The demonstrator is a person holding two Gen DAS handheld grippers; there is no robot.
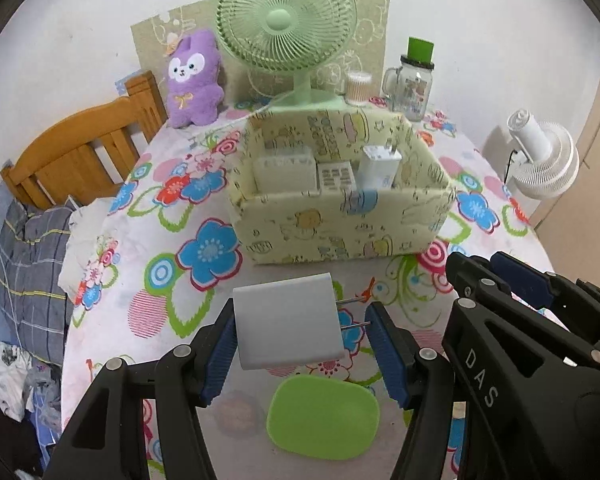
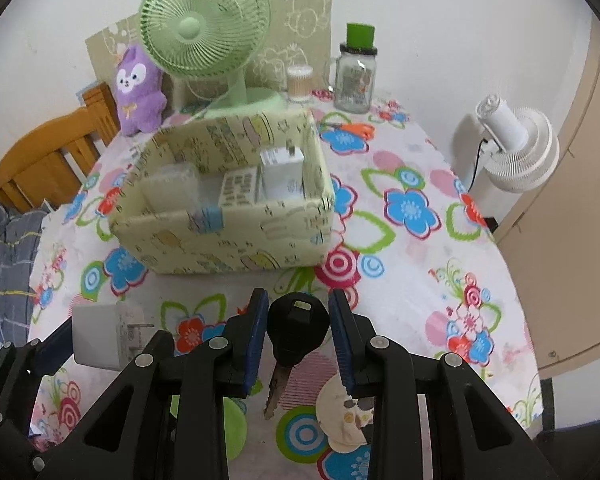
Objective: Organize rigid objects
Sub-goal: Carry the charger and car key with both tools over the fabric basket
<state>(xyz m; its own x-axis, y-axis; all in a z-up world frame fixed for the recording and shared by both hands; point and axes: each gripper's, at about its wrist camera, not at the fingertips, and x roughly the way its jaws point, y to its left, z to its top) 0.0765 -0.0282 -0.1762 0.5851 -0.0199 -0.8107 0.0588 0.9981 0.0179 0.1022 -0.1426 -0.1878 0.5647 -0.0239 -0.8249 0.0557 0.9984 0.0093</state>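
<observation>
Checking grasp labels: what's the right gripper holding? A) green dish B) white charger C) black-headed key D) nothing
C: in the right wrist view the right gripper has its blue pads on either side of the black head of the key, whose metal blade hangs down; the white charger sits in the left gripper.

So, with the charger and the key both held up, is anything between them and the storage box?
Nothing visible blocks either. The white charger in the left gripper and the black-headed key in the right gripper face the patterned storage box across bare tablecloth. Free room shows inside, left of its adapter.
</observation>
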